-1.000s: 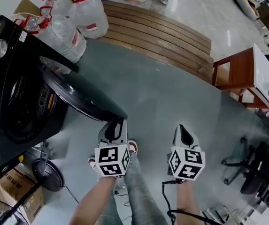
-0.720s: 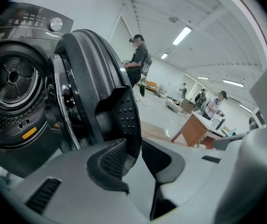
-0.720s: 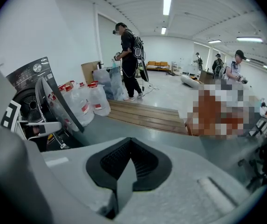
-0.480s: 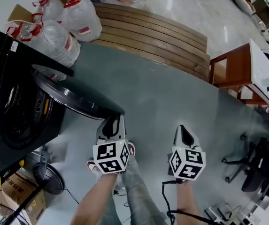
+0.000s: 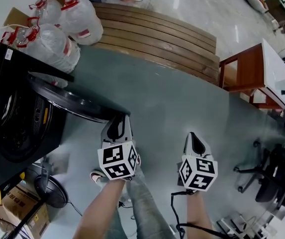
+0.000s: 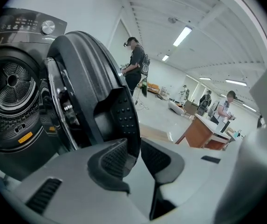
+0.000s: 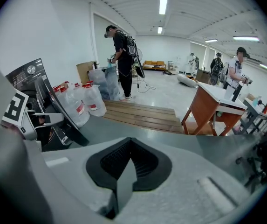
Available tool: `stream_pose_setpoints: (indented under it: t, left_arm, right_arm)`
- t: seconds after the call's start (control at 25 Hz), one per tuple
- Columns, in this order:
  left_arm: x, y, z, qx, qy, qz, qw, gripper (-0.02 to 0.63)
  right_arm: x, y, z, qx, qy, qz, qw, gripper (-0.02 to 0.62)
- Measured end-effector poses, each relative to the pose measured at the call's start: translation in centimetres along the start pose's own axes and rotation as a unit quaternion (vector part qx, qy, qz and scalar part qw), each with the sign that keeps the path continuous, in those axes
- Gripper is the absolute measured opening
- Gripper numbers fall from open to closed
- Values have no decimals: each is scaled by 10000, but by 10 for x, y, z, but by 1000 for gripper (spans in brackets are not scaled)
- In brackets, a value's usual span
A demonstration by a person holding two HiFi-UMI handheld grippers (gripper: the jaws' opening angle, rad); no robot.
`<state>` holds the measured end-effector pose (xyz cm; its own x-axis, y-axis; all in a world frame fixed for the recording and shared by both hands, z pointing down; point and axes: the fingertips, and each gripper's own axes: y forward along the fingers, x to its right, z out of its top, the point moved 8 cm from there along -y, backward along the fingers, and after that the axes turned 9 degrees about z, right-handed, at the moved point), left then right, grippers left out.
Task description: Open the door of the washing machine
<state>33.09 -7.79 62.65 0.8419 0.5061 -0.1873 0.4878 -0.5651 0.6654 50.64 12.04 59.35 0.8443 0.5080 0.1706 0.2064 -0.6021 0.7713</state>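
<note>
1 black washing machine (image 5: 13, 123) stands on the floor at the head view's left, its drum mouth uncovered. Its 1 round door (image 5: 77, 101) is swung well out from the machine's front, and the door's free edge reaches the left gripper (image 5: 116, 127). 1 slatted wooden platform (image 5: 157, 39) lies beyond the door, and 1 brown wooden desk (image 5: 254, 78) stands off the platform's right end. 3 clear water jugs (image 5: 52, 44) with red handles crowd the platform's left end, just behind the machine. In the right gripper view, 4 people (image 7: 121, 55) stand farther back in the room.

There are 2 grippers. The left gripper's 2 jaws have just been closing, and the door's rim sits between them with the pads (image 6: 117, 155) tight on either side of it. The right gripper (image 5: 194, 139) hangs over bare floor, well apart from the door; its 2 jaws are pressed together with nothing between them.
</note>
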Motion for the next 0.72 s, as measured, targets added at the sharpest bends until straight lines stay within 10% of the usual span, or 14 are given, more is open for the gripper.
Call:
stream_pose_setpoints:
  t: [0.72]
  left_arm:
    - [13, 13, 9, -19, -51, -27, 10000, 81]
  right_arm:
    - [18, -5, 4, 46, 82, -47, 9999, 5]
